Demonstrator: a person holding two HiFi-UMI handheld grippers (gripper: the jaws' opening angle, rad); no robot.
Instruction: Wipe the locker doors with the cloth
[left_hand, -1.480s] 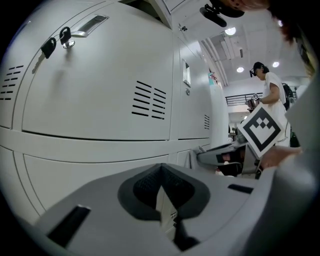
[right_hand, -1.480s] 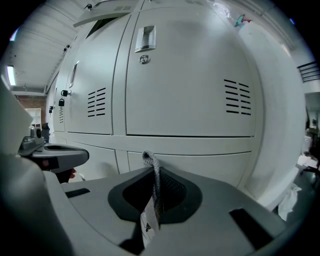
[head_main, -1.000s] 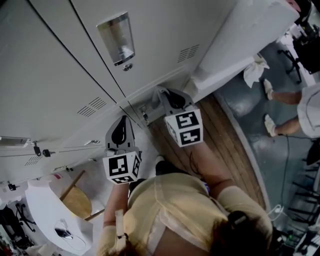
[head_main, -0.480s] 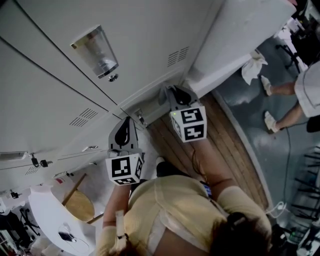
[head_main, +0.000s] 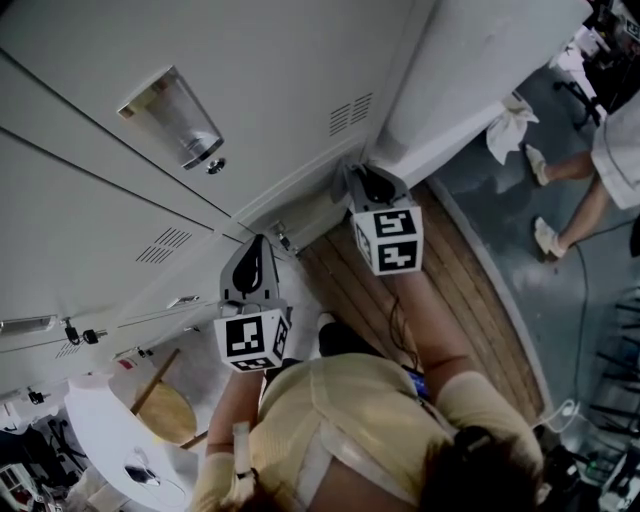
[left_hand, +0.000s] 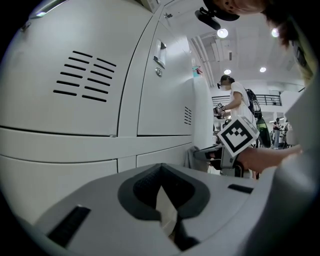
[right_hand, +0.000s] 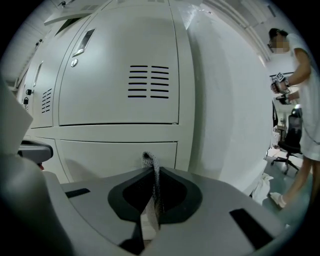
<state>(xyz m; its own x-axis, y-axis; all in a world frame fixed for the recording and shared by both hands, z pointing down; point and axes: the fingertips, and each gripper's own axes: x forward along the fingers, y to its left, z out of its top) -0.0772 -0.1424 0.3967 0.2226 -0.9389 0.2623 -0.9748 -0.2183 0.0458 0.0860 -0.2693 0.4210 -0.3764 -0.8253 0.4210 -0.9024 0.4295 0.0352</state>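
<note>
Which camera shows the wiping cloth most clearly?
The right gripper view: the cloth stands as a grey strip pinched between the shut jaws of the right gripper. The left gripper view shows only a small grey fold of it from the side; the head view barely shows it.

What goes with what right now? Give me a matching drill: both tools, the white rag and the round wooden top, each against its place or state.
Things
1. left tool
2. right tool
3. white rag
4. round wooden top

Places or states
A. lying on the grey floor past the end of the lockers
B. shut on the grey cloth, low against the lockers
C. bottom left of the head view, beside a white table
D. shut, nothing in it

Pairs: 1-D, 2-B, 3-A, 4-C
</note>
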